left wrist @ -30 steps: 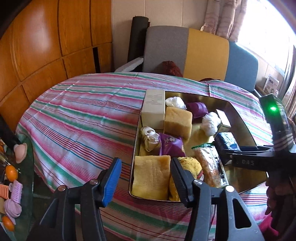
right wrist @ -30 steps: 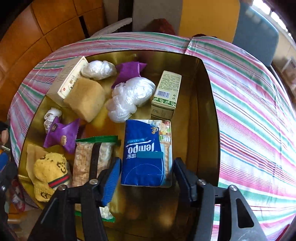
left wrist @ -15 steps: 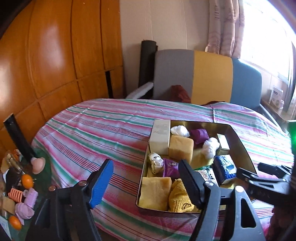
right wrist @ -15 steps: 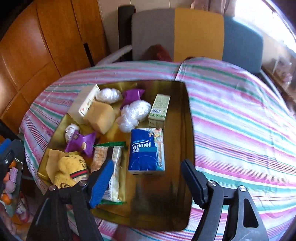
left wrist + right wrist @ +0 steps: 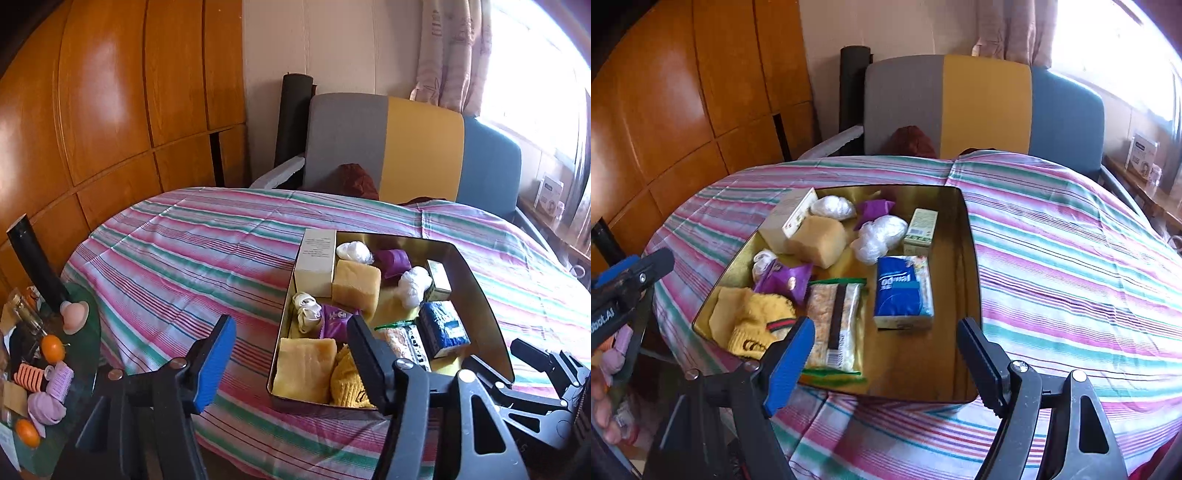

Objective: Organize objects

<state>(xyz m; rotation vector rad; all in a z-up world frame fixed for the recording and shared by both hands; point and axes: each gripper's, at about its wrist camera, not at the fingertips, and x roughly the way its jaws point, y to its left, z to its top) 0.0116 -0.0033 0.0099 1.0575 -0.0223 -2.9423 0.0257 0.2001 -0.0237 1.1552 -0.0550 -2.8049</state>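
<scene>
A gold metal tray [image 5: 967,258] sits on the striped tablecloth [image 5: 1071,258]. It holds a blue tissue pack [image 5: 901,288], a snack packet [image 5: 834,321], a yellow knit cap [image 5: 757,317], a purple packet [image 5: 786,280], a tan sponge block [image 5: 820,240], white bags [image 5: 879,236] and two boxes. My right gripper [image 5: 886,325] hovers open over the tray's near edge, with nothing between its fingers. My left gripper [image 5: 290,325] hangs by the tray's [image 5: 476,288] near left corner. Its jaws are closing on nothing. A folded yellow cloth [image 5: 303,365] lies beside the cap [image 5: 347,380].
A low glass side table [image 5: 85,332] on the left carries oranges, hair rollers and small items. A grey, yellow and blue chair [image 5: 384,147] stands behind the table. Wooden wall panels fill the left. Bare striped cloth [image 5: 184,258] lies left and right of the tray.
Both grippers have drawn back and up from the tray. The blue tissue pack that lay between the right jaws now lies ahead of them, and those jaws stand wider.
</scene>
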